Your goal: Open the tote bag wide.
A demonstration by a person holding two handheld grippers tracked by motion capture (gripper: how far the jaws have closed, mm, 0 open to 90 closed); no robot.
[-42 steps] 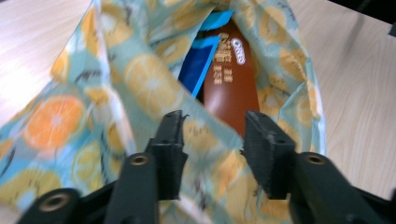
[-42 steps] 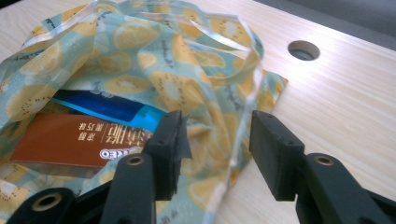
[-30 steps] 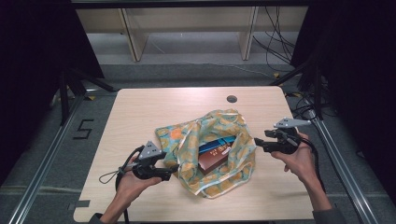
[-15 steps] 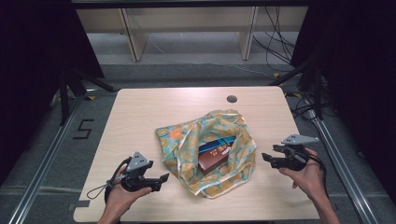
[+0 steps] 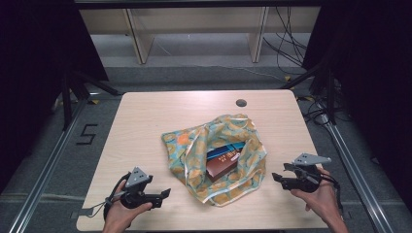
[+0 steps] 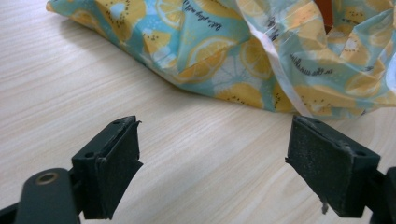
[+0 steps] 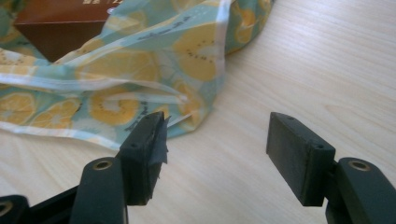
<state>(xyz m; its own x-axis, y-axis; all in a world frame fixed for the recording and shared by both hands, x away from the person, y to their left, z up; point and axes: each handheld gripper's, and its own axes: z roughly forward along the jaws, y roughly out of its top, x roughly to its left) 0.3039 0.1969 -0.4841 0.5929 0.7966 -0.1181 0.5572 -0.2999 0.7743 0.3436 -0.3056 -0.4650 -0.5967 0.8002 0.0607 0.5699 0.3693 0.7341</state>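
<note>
While the lemon-print cloth bag (image 5: 214, 162) lies crumpled slightly right of centre on the table (image 5: 145, 126), its mouth gapes upward with two boxes inside: a brown box (image 5: 221, 167) in front and a blue box (image 5: 224, 151) just behind it, touching.

Left gripper (image 5: 163, 194): jaws spread wide, holding nothing, pointing toward the bag's near-left edge but clear of it. In the left gripper view the gripper (image 6: 212, 168) has only bare wood between its pads, and the bag (image 6: 243, 51) hem sits beyond the tips.

Right gripper (image 5: 278, 177): released, jaws wide apart, empty, near the bag's right side. In the right gripper view the gripper (image 7: 217, 154) has one pad (image 7: 149, 149) just beside the bag (image 7: 140, 70) hem; contact can't be confirmed. A corner of the brown box (image 7: 60, 23) shows through the opening.

Open room: table bare on the left half and the far strip, apart from a round dark hole (image 5: 241, 103) near the far edge. Both grippers sit close to the near edge.

Materials: thin, glossy, creased fabric with white hem trim; pale wood-grain tabletop; matte black jaw blocks with frayed pad liners.
</note>
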